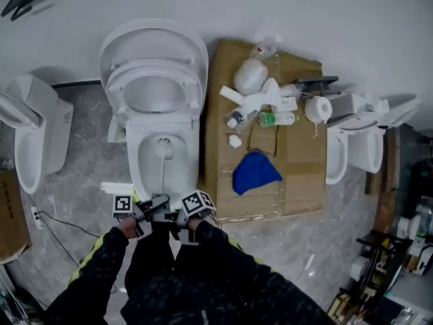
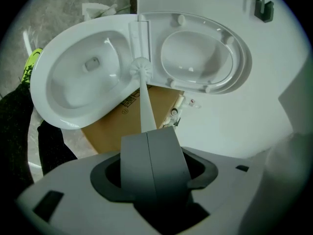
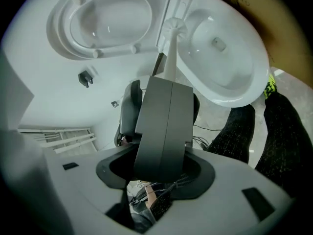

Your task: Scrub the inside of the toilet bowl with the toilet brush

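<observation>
A white toilet [image 1: 135,161] stands with its seat and lid [image 1: 154,66] raised. The white toilet brush [image 1: 163,149] has its round head low at the back of the bowl [image 2: 78,82], near the hinge; its thin handle [image 1: 163,181] runs back toward me. My left gripper [image 1: 150,207] and right gripper [image 1: 181,215] sit side by side at the bowl's front rim, both shut on the handle. In the left gripper view the handle [image 2: 145,112] comes out of the shut left gripper [image 2: 148,133]. The right gripper [image 3: 168,84] shows the same, with the brush head [image 3: 172,28] beyond.
A flat cardboard sheet [image 1: 298,175] lies right of the toilet, carrying bottles [image 1: 274,119], a paper roll [image 1: 318,109] and a blue cloth [image 1: 254,172]. Other toilets stand at the left [image 1: 34,137] and right [image 1: 352,147]. A cable [image 1: 57,225] crosses the marble floor.
</observation>
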Demonstrator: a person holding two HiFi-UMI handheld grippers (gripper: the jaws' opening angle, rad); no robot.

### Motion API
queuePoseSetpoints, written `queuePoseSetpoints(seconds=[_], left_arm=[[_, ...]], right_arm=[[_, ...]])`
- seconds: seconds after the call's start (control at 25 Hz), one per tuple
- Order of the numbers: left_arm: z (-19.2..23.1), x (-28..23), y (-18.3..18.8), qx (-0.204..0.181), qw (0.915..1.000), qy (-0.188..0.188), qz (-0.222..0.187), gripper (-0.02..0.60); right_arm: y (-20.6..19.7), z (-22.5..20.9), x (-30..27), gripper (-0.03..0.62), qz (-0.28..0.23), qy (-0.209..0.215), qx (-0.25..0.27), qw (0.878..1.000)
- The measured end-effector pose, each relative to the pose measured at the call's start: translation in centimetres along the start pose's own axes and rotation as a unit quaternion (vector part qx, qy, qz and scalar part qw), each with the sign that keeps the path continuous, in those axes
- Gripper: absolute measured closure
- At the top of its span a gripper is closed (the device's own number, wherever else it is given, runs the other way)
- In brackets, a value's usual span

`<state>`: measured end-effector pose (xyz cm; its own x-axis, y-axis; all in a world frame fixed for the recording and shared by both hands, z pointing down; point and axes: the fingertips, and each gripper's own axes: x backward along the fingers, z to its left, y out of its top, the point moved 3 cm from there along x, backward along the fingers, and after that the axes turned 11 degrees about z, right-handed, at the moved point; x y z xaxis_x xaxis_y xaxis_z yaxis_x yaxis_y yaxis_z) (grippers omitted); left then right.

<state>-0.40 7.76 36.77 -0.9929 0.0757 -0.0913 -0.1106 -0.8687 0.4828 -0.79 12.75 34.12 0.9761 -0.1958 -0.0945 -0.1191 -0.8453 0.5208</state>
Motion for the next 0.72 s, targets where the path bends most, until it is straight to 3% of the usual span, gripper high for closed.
queuePoseSetpoints(seconds=[0.16,0.36,0.72], left_arm=[[-2.4,-0.4,-2.2,-0.018,0.9998,0.012,0.003,0.322],[-5.4,-1.0,-4.9,-0.035,0.9988,-0.005,-0.033,0.322],[-5.7,-1.1,-8.6,-0.054,0.9957,0.008,-0.075,0.322]], right_arm=[[-2.2,1.8,0.6,0.387,-0.011,0.020,0.011,1.000],[-5.0,3.9,2.2,0.387,0.009,-0.005,0.046,0.999],[-9.0,4.1,2.9,0.387,0.046,0.001,0.075,0.996]])
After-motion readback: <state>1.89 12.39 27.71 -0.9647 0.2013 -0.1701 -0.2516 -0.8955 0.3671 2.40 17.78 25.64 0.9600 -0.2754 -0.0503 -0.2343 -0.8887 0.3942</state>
